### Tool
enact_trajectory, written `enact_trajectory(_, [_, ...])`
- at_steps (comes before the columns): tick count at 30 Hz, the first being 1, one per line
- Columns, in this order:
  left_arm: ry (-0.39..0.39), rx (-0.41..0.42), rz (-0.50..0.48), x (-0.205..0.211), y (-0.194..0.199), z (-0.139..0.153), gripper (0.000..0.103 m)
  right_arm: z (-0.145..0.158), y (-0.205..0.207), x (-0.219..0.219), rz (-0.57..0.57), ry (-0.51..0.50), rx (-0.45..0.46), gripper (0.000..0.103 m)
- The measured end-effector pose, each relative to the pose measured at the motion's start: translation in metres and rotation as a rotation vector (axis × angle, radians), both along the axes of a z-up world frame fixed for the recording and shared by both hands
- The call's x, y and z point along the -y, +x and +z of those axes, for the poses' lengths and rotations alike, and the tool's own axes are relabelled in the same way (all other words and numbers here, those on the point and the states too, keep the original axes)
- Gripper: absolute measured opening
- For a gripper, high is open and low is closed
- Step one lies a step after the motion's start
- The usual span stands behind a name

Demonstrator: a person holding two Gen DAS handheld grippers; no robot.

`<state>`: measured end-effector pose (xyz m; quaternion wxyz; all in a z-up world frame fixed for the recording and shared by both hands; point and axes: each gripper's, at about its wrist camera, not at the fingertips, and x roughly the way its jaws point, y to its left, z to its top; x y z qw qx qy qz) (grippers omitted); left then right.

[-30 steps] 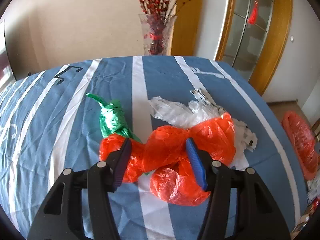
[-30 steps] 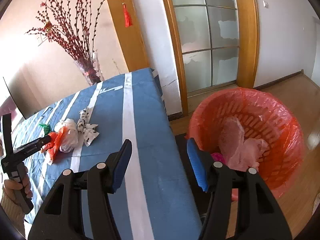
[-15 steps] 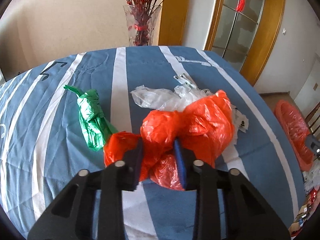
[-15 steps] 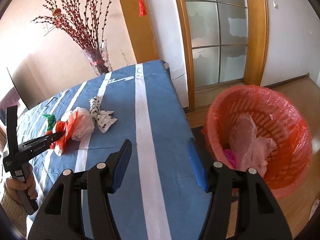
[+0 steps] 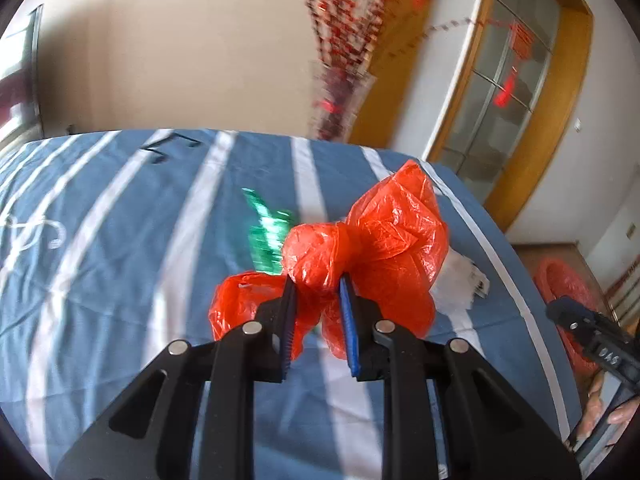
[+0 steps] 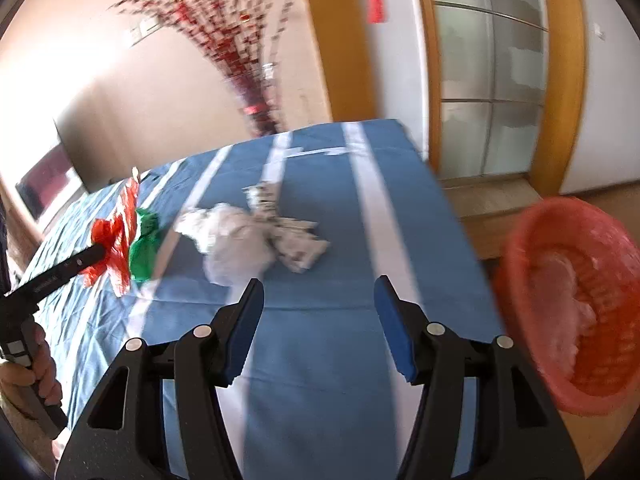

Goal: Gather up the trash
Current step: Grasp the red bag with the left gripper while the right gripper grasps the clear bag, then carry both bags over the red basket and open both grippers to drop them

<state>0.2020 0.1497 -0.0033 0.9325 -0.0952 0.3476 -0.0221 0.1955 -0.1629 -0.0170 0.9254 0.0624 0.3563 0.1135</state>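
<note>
From the left wrist camera, the left gripper (image 5: 316,292) has its blue-padded fingers clamped on the knotted middle of one orange plastic bag (image 5: 360,248), which bulges out to both sides of them and appears lifted off the blue striped tablecloth (image 5: 120,240). One green bag (image 5: 268,236) lies on the cloth just behind the orange one (blurred, so its shape is unclear). A bit of white plastic bag (image 5: 456,280) peeks out at the orange bag's right. Far right, past the table edge, sits one orange basket (image 5: 560,284), with the right gripper (image 5: 592,340) in front of it; its state cannot be told from here. A black music-note mark is printed on the cloth; no words are readable.

From the right wrist camera, the right gripper (image 6: 318,304) hangs over the cloth (image 6: 360,240) with its fingers spread apart and nothing between them. Ahead lie one white bag (image 6: 232,240) and one crumpled patterned wrapper (image 6: 296,244), touching each other. At the left, the left gripper (image 6: 96,254) holds the orange bag (image 6: 116,236) beside the green bag (image 6: 146,246). The orange basket (image 6: 576,396) stands on the floor at right, holding pale pink plastic (small print on the left gripper's body is too blurred to read).
</note>
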Motion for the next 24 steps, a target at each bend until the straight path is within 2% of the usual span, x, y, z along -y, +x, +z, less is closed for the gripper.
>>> enact_trajectory(5, [0.009,0.015,0.088,-0.035,-0.009,0.007,0.022,-0.007,0.025,-0.049,0.091,-0.004,-0.026,0.054])
enact_trajectory(13, [-0.004,-0.013,0.168,-0.075,-0.012,-0.001,0.022,-0.016,0.06,-0.095,0.098,-0.05,-0.061,0.053])
enact_trajectory(14, [-0.008,-0.017,0.172,-0.077,-0.014,-0.003,0.022,-0.02,0.064,-0.098,0.098,-0.071,-0.072,0.05])
enact_trajectory(16, [-0.016,-0.023,0.178,-0.081,-0.015,-0.005,0.022,-0.03,0.068,-0.105,0.093,-0.13,-0.098,0.038])
enact_trajectory(17, [-0.02,-0.024,0.179,-0.082,-0.016,-0.005,0.022,-0.034,0.068,-0.106,0.093,-0.146,-0.107,0.022])
enact_trajectory(18, [-0.022,-0.025,0.179,-0.082,-0.016,-0.006,0.022,-0.038,0.067,-0.105,0.092,-0.158,-0.118,0.011])
enact_trajectory(20, [-0.024,-0.025,0.176,-0.082,-0.015,-0.006,0.022,-0.037,0.061,-0.099,0.092,-0.141,-0.113,0.006])
enact_trajectory(24, [-0.029,-0.022,0.162,-0.075,-0.016,-0.003,0.022,-0.022,0.043,-0.081,0.08,-0.083,-0.072,0.004])
